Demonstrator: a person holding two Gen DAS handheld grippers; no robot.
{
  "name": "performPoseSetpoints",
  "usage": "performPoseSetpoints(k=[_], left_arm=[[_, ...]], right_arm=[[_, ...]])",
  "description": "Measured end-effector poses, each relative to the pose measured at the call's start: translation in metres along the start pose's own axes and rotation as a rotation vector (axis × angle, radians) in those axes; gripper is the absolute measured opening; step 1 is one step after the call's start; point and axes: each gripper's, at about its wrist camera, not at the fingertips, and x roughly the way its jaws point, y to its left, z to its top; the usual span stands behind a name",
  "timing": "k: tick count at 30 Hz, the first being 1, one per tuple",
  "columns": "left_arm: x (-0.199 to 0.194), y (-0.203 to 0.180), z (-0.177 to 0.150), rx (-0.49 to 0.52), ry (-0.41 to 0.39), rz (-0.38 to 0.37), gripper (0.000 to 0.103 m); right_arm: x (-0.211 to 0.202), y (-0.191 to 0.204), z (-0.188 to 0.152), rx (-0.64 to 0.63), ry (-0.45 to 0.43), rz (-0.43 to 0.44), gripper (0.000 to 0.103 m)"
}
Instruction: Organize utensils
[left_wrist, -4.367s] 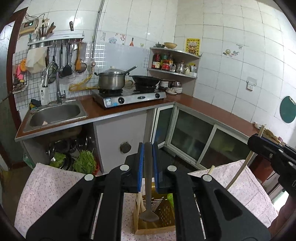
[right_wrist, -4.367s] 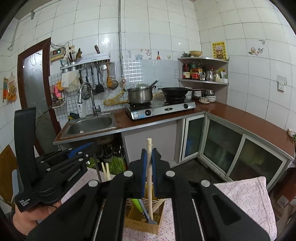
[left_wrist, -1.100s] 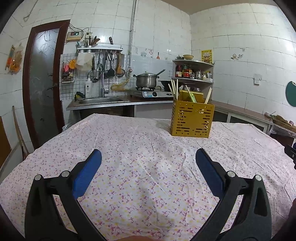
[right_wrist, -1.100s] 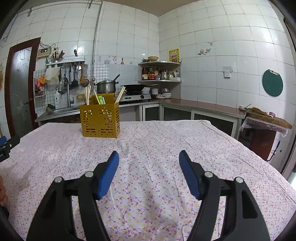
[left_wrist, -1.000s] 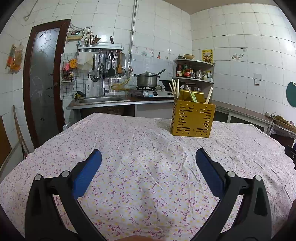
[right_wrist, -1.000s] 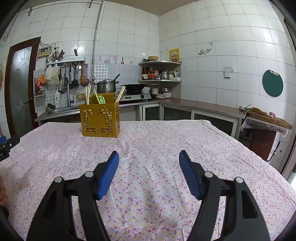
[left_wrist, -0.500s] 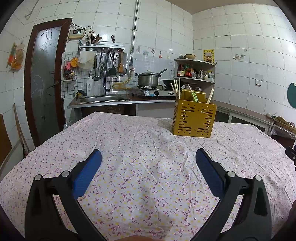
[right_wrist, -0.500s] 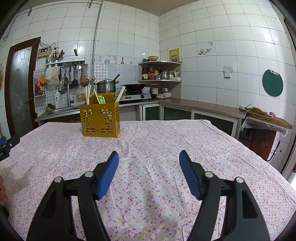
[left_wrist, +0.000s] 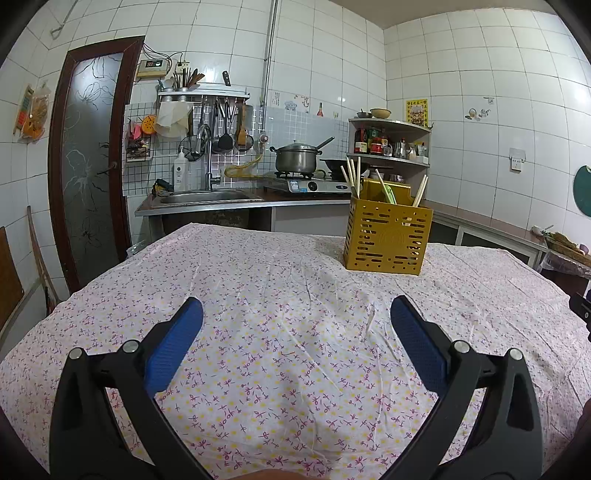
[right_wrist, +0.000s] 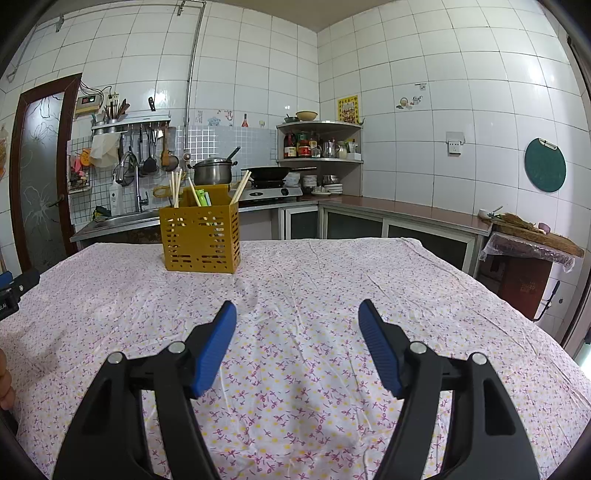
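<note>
A yellow slotted utensil holder stands on the table with the floral cloth; it also shows in the right wrist view. Wooden chopsticks and a green-handled utensil stick up out of it. My left gripper is open and empty, low over the cloth, well short of the holder. My right gripper is open and empty too, with the holder ahead to its left.
Beyond the table is a kitchen counter with a sink, a stove with a pot and a corner shelf. A side table with a board stands at the right. A door is at the left.
4.4 s ago both grippers were shut on utensils above the holder. Now both are open, empty and drawn back low over the cloth. Over the last second almost nothing has moved.
</note>
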Motion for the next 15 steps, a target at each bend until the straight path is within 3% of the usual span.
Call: performPoseSetpoints(k=[15], left_arm=[[-0.0005, -0.0009, -0.0001, -0.002, -0.002, 0.000, 0.098]], right_arm=[[0.0001, -0.0002, 0.0002, 0.000, -0.001, 0.000, 0.068]])
